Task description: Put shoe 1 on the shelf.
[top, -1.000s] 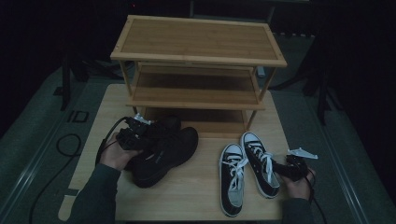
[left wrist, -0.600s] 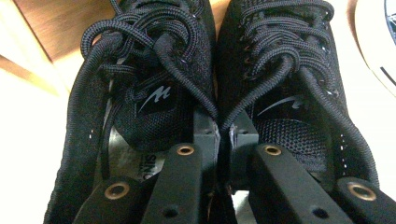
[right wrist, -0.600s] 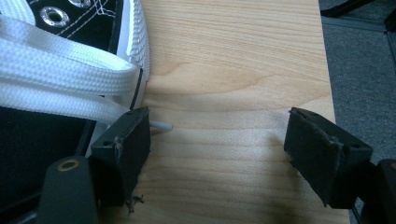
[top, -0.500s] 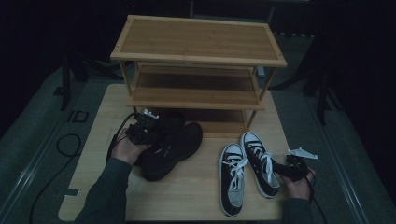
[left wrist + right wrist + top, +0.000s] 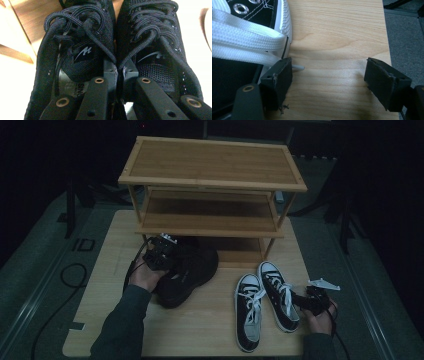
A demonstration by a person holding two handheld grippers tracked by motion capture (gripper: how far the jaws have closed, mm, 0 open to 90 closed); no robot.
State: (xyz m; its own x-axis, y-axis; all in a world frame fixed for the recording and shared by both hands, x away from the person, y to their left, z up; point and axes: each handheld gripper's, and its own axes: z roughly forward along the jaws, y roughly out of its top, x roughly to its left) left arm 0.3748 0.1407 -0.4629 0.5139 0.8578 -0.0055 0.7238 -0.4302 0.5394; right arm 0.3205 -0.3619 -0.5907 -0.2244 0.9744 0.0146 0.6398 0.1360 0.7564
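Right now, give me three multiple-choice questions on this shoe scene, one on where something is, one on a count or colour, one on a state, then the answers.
1. Where do the black-and-white sneakers lie?
A. On the rack's top shelf
B. On the wooden board in front of the rack
C. On the grey floor

2. What colour are the laces of the shoes in the left claw?
A. White
B. Red
C. Black

3. How do the right claw's jaws stand?
A. Apart, with bare board between them
B. Clamped on a sneaker's toe
C. Shut on a lace

Answers:
1 B: the high view shows them on the board, before the rack.
2 C: the left gripper view shows the black shoes with black laces, the left claw pinching their inner collars together.
3 A: the right gripper view shows the right claw wide, wood between.
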